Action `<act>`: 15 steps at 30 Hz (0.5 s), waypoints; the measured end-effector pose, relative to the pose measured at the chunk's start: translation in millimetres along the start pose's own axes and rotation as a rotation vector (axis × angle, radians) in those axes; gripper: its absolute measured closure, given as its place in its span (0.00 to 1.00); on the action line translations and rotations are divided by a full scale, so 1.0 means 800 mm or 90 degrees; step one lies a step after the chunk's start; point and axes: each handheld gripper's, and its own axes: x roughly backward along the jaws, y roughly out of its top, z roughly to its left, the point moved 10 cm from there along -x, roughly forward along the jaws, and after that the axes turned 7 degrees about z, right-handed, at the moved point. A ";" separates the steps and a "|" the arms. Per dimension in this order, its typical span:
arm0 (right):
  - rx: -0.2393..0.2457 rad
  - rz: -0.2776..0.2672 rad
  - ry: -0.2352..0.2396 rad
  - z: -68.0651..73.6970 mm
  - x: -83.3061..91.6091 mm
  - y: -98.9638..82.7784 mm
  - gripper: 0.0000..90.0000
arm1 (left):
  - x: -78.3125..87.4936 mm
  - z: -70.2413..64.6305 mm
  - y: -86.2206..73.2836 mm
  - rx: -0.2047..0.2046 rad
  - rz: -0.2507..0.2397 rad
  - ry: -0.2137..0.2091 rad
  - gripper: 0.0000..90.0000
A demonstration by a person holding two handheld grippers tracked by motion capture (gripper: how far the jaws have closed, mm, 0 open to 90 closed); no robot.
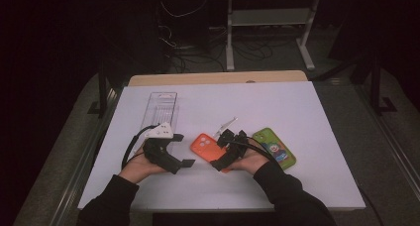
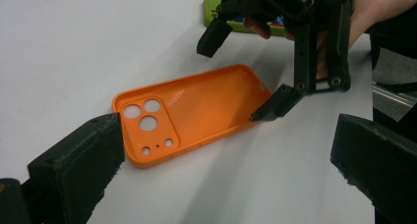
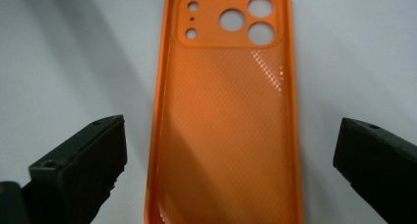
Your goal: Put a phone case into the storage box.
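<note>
Clear plastic, a long tray (image 1: 159, 108), lies toward the table's (image 1: 277, 102) left edge. Nearer the front edge we hold the left gripper (image 1: 179, 150), jaws wide apart. At the middle lies the orange phone case (image 1: 208, 147), hollow side up in the gripper views, the right gripper (image 3: 228, 150) spread astride it. A green phone (image 1: 275, 147) lies rightmost.

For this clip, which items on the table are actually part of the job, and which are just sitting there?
Seemingly in play:
- orange phone case, lying inside-up
- right tool, open, jaws either side of the case's end
- left tool, open, aimed at the case

Lying about:
- green phone with cartoon picture, right of the case
- clear plastic tray, farther back
- small white piece
</note>
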 end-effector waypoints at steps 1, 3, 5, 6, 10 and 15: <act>0.001 0.003 -0.001 0.001 -0.002 0.000 0.00 | 0.000 0.000 0.000 0.001 0.000 -0.001 0.00; 0.001 0.009 -0.006 0.003 -0.005 0.000 0.00 | 0.000 0.000 0.000 0.000 0.001 0.000 0.00; 0.004 0.015 -0.009 0.003 -0.008 -0.001 0.00 | -0.001 0.000 0.000 -0.001 0.002 -0.001 0.00; 0.006 0.017 -0.011 0.003 -0.009 -0.001 0.00 | -0.001 0.000 0.000 -0.003 0.002 -0.001 0.00; 0.010 0.019 -0.018 0.002 -0.013 -0.002 0.02 | -0.001 -0.001 -0.001 0.004 0.002 -0.002 0.00; 0.014 0.021 -0.016 0.002 -0.017 -0.002 0.06 | -0.001 -0.001 -0.001 0.000 0.002 -0.003 0.00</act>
